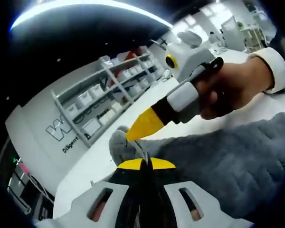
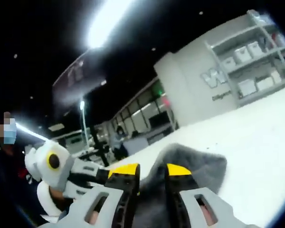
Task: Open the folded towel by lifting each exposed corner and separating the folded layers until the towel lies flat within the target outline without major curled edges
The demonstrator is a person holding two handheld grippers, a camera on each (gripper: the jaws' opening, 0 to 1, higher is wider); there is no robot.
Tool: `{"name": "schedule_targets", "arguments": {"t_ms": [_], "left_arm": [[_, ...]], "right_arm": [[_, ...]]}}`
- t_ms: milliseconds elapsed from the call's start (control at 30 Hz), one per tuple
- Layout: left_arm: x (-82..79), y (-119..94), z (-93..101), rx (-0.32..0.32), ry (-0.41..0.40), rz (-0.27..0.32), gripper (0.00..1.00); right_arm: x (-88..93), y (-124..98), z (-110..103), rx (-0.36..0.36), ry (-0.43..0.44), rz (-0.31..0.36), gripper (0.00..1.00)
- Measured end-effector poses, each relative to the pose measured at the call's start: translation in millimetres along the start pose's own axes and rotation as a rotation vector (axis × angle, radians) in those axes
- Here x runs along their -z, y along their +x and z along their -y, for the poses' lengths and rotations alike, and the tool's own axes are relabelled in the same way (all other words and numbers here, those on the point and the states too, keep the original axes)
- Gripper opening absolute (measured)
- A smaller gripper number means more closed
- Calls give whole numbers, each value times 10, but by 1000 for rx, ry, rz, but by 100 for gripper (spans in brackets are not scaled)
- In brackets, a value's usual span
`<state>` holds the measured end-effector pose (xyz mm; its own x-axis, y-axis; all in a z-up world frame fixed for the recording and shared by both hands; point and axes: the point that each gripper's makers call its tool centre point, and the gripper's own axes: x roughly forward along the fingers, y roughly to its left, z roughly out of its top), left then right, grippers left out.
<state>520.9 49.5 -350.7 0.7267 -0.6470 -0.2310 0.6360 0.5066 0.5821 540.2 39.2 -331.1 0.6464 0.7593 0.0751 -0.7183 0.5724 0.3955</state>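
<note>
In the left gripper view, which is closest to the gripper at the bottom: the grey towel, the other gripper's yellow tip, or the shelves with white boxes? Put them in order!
Counting from the left gripper:
1. Grey towel: nearest, pinched at its corner between the jaws and spreading right.
2. Right gripper: its yellow tip sits just above, also at the towel's corner.
3. Shelves with white boxes: farthest, against the back wall, upper left.

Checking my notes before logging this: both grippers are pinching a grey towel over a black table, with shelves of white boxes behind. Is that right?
One detail is off: the table is white, not black, as the left gripper view shows. The rest holds: the left gripper and the right gripper both grip the grey towel, and shelves of white boxes stand behind.
</note>
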Motion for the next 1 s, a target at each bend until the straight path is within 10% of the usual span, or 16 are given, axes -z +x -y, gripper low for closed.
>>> {"name": "schedule_targets", "arguments": {"t_ms": [1000], "left_arm": [[-218,56,414,109,-25,78,4]], "right_arm": [[104,-16,199,69,100,-54,1]]}}
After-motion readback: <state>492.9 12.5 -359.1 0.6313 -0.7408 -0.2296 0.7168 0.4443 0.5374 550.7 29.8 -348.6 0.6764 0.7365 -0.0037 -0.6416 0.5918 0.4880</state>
